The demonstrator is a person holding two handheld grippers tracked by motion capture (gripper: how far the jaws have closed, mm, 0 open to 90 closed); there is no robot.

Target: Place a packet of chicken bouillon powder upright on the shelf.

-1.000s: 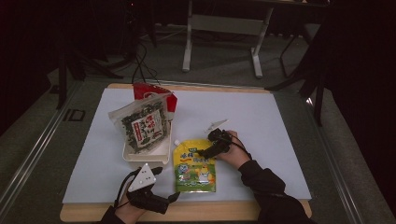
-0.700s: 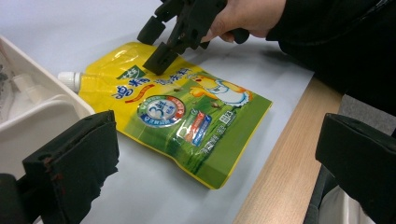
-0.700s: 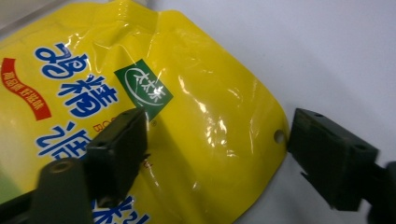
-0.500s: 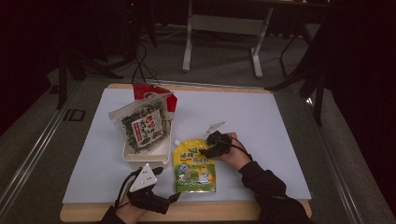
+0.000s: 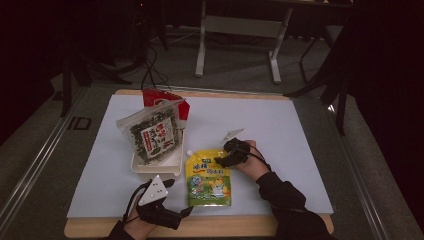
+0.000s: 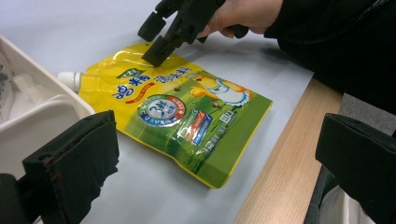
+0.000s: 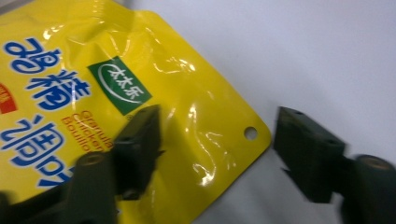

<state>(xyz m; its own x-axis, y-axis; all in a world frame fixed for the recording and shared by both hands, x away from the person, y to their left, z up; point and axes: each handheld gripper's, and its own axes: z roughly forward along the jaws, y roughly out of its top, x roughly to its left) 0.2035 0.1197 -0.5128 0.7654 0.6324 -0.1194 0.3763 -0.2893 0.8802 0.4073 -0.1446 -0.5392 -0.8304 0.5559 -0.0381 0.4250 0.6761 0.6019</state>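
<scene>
High view: the yellow pouch [image 5: 208, 176] lies flat on the white mat [image 5: 300, 130], just beside the white tray [image 5: 156, 165] that already holds a seaweed packet [image 5: 150, 135], with a red bag [image 5: 165, 100] behind it. The right gripper [image 5: 226, 158] sits at the pouch's upper right corner; the left gripper [image 5: 172, 212] rests near the table's front edge, apart from the pouch. As a judgement, the pouch is not yet lifted, so the pick and any placing are left.

Left gripper view: the left gripper's 2 jaws stand wide apart with nothing between them. The pouch [image 6: 177, 112] lies flat ahead, its white cap [image 6: 70, 79] next to the tray [image 6: 42, 121]. The right gripper [image 6: 161, 32] tips down onto the pouch's far corner.

Right gripper view: the right gripper [image 7: 210, 154] has just been opening its jaws. They straddle the pouch [image 7: 140, 84] corner with the punched hole [image 7: 251, 133], 1 pad over the foil and 1 over the mat, not pressing on it. By my reading, the grasp is being lined up, not made.
</scene>
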